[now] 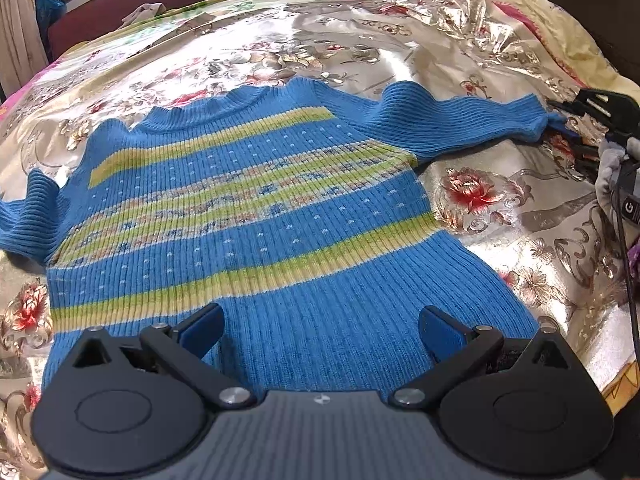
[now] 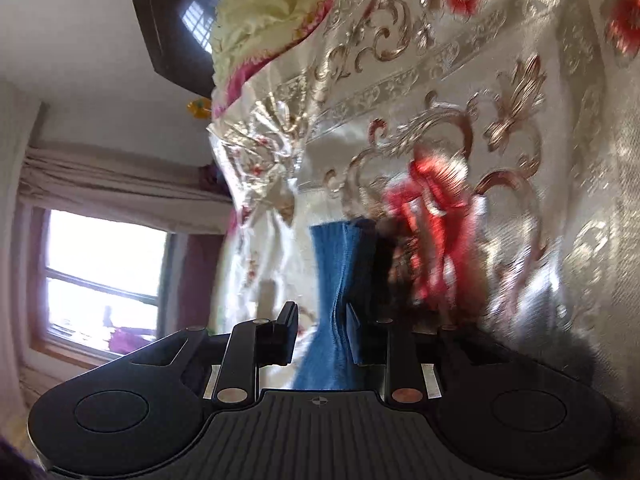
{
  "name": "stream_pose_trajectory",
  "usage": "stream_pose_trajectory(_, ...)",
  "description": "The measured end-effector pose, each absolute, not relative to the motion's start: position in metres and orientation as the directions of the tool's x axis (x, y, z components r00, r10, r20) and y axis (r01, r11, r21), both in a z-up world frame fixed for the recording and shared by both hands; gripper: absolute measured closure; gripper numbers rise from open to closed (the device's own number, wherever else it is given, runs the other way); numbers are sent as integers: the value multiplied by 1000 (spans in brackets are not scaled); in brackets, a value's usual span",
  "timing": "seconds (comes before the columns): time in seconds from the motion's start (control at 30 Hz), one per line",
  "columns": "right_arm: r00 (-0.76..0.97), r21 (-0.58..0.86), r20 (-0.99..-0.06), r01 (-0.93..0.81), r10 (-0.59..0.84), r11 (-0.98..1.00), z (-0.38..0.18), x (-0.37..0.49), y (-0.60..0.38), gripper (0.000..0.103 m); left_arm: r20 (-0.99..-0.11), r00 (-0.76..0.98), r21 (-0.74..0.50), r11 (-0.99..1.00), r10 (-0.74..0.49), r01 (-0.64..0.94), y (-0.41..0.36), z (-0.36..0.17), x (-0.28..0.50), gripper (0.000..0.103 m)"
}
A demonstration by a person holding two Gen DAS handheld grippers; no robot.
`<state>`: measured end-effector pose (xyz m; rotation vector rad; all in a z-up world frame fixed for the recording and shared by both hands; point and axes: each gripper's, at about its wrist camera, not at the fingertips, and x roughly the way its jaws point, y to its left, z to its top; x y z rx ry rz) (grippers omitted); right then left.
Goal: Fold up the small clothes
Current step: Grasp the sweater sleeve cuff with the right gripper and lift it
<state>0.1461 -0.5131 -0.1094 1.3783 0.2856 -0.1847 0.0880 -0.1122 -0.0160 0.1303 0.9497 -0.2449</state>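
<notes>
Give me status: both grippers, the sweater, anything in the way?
Left gripper open, above the sweater hem. Right gripper at the sleeve cuff; grip unclear, view blurred. Sweater spread flat on floral bedspread, unfolded. Nothing on it.

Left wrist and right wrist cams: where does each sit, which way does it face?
Left wrist: on the left hand-held gripper, above the sweater's hem, facing its collar across the bedspread; open fingers show.
Right wrist: on the right hand-held gripper, rolled sideways, facing along the sleeve between its fingers; window at left.
Shared: the sleeve, the bedspread; the right hand-held gripper shows in the left view.
</notes>
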Motion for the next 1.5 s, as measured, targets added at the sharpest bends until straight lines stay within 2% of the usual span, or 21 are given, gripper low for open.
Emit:
stream_pose_trajectory(0.1, 965, 942, -260, 247, 30, 226, -101, 144, -511, 76, -819, 554, 1, 965, -149, 262, -112, -17, 90, 0)
stream_pose_trajectory(0.23, 914, 876, -405, 374, 41, 306, -101, 157, -511, 76, -821, 551, 0, 964, -152, 265, -113, -17, 90, 0)
stream_pose_trajectory(0.37, 909, 878, -416, 390, 39, 277, -105, 157, -511, 75, -821, 551, 3, 963, -152, 269, -114, -17, 89, 0)
stream_pose_trajectory(0.47, 921, 889, -388, 371, 14, 267, -97, 147, -513, 75, -820, 552, -1, 965, -152, 264, -112, -17, 90, 0)
stream_pose_trajectory(0.6, 857, 802, -515, 492, -25, 339, -89, 147, -516, 78, -822, 547, -9, 964, -158, 265, -113, -19, 90, 0)
stream_pose_trajectory(0.73, 839, 780, -543, 522, -41, 345, -90, 157, -515, 78, -822, 547, -2, 962, -158, 274, -115, -18, 89, 0)
stream_pose_trajectory(0.93, 834, 761, -551, 519, -35, 389, -94, 184, -512, 78, -825, 543, -7, 962, -160, 273, -115, -19, 90, 0)
stream_pose_trajectory(1.17, 881, 845, -473, 449, 16, 291, -104, 173, -518, 79, -825, 542, -12, 963, -162, 270, -115, -19, 91, 0)
stream_pose_trajectory(1.3, 867, 825, -496, 453, 48, 338, -104, 177, -509, 92, -825, 541, -11, 962, -162, 272, -115, -19, 90, 0)
stream_pose_trajectory(1.5, 891, 860, -450, 417, 53, 296, -102, 171, -510, 94, -821, 549, -15, 966, -159, 257, -109, -18, 90, 0)
